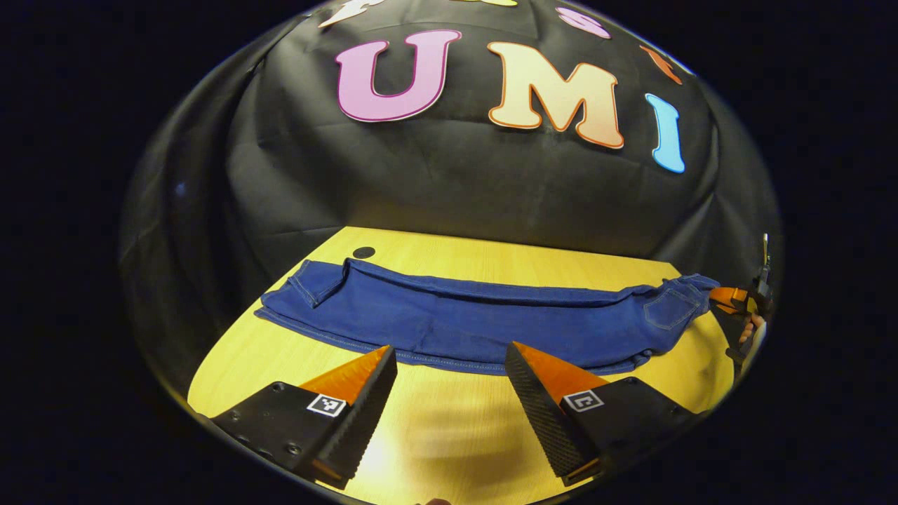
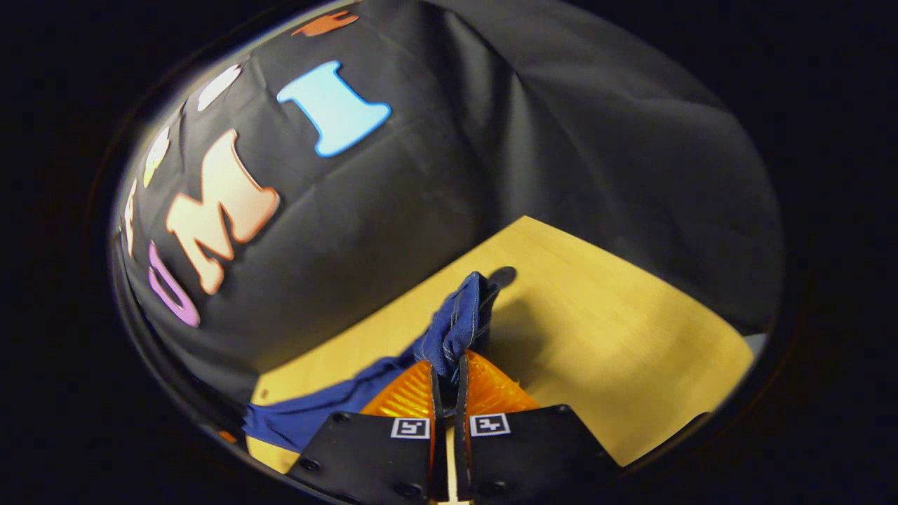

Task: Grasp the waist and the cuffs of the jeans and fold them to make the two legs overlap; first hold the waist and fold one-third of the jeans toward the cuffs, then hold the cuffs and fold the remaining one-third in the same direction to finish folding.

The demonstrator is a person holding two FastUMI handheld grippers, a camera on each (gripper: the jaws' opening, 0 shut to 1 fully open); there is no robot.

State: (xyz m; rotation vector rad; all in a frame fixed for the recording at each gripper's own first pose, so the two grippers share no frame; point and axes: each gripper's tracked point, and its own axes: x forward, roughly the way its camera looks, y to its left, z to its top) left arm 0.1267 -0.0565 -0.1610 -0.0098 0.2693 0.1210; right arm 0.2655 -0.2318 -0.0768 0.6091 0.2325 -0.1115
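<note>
Jeans (image 1: 477,319) are lying lengthwise on the surface (image 1: 449,435) just ahead of the left gripper (image 1: 449,365), whose fingers are spread apart, while the right gripper (image 2: 446,382) is clenching the waist between its fingers, so the leg-overlapping fold likely needs the cuffs grasped next.

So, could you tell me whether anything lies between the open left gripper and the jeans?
Nothing visible does: bare table lies between the left gripper and the jeans, whose near edge is just beyond its fingertips.
</note>
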